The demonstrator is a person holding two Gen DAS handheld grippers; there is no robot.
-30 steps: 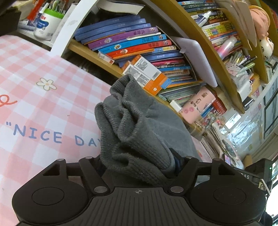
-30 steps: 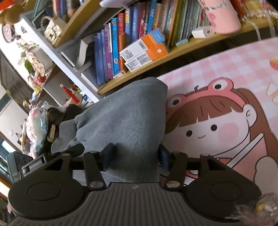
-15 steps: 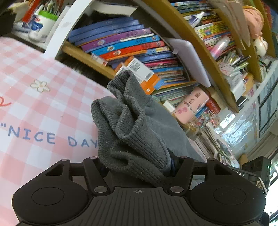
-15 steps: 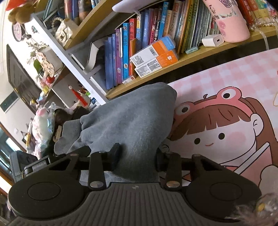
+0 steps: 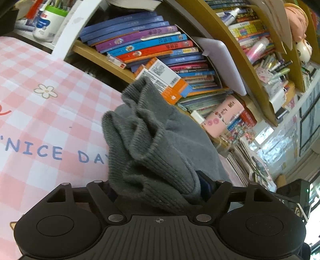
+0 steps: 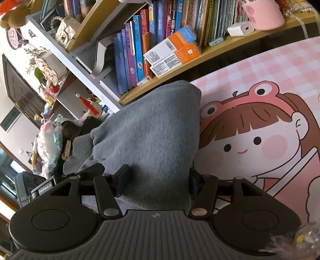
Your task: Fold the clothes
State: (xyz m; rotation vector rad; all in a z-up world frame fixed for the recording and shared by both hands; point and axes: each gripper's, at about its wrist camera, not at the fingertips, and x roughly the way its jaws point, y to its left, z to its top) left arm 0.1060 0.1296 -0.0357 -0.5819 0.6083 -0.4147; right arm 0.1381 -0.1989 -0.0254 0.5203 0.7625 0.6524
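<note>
A grey knit garment (image 5: 152, 148) is held up between both grippers above the pink checked tablecloth (image 5: 40, 112). My left gripper (image 5: 160, 186) is shut on its bunched ribbed hem, which hides the fingertips. In the right wrist view the same grey garment (image 6: 148, 136) drapes over my right gripper (image 6: 158, 180), which is shut on a smooth fold of it. The left gripper's body (image 6: 44, 188) shows at the left in the right wrist view, close beside the right one.
A wooden bookshelf (image 5: 160, 46) full of books runs along the table's far edge. Orange and white boxes (image 6: 172, 52) and a pink cup (image 6: 262, 14) stand on its lowest board. A cartoon girl print (image 6: 250, 140) covers the cloth at the right.
Both grippers have lifted and drawn back a little with the garment; the shelf has shifted in both views. The hem bunch in the left gripper has slumped and spread.
</note>
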